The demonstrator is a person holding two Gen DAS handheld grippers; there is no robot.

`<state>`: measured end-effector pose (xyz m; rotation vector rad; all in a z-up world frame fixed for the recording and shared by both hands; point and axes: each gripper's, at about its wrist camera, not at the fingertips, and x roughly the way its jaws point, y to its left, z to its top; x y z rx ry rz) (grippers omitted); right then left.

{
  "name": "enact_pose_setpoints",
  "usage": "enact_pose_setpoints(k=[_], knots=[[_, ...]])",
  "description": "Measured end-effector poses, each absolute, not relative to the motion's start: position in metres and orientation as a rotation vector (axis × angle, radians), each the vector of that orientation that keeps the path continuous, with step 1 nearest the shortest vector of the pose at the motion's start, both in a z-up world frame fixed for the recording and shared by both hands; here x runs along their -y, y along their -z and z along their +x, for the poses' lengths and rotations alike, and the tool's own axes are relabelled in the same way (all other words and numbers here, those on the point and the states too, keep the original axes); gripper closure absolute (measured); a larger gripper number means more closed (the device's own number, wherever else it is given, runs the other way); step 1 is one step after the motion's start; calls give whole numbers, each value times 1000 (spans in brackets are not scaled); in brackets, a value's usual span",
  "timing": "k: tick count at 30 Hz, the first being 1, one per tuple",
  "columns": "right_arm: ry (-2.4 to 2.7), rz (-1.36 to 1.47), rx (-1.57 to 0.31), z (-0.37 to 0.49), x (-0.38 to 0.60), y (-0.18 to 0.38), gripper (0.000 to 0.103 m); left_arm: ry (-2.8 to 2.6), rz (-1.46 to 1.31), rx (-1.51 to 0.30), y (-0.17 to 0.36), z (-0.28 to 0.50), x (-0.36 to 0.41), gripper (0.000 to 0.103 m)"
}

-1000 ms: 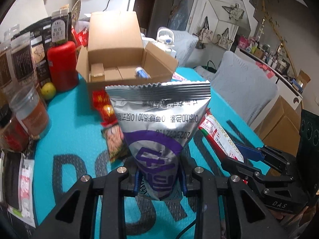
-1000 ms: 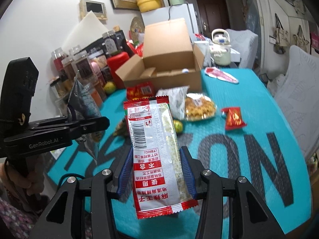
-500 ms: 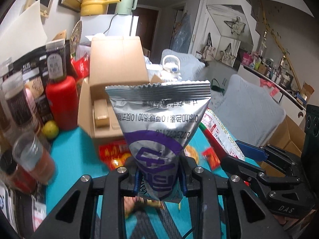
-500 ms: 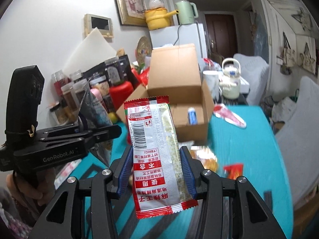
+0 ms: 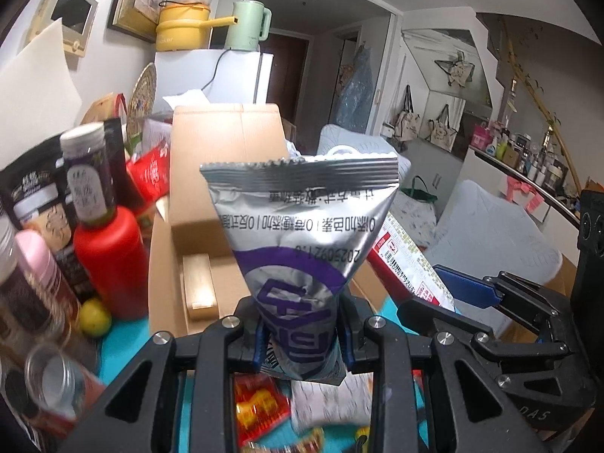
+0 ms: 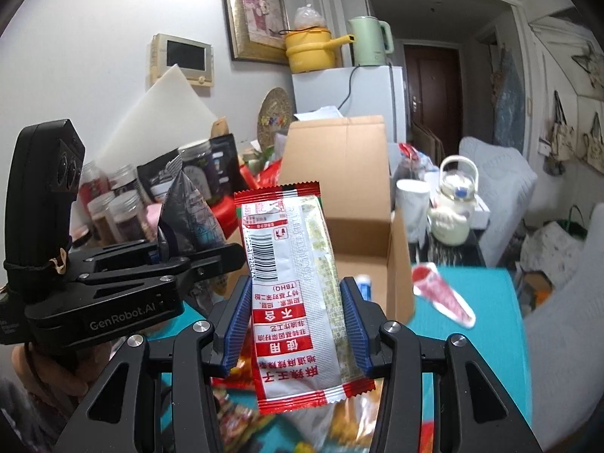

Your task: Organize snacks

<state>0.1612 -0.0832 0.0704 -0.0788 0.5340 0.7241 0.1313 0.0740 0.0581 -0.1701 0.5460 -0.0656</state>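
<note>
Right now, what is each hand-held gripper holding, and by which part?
Left hand-held gripper: silver bag, by its lower end. Right hand-held gripper: red-edged packet, by its long sides.

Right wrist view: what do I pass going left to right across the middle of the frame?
Left gripper shut on the silver snack bag → red-and-white snack packet in the right gripper → open cardboard box → white mug → white teapot → grey chair.
</note>
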Motion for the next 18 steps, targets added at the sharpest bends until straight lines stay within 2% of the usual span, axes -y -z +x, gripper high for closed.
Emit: enact_pose_setpoints(k=[9, 18], knots=[[-716, -50, -547, 225, 61, -69, 57, -15, -160, -501, -70, 194, -93, 74], [-709, -49, -610, 285, 42, -43, 57, -75, -187, -581, -42, 256, -114, 74]])
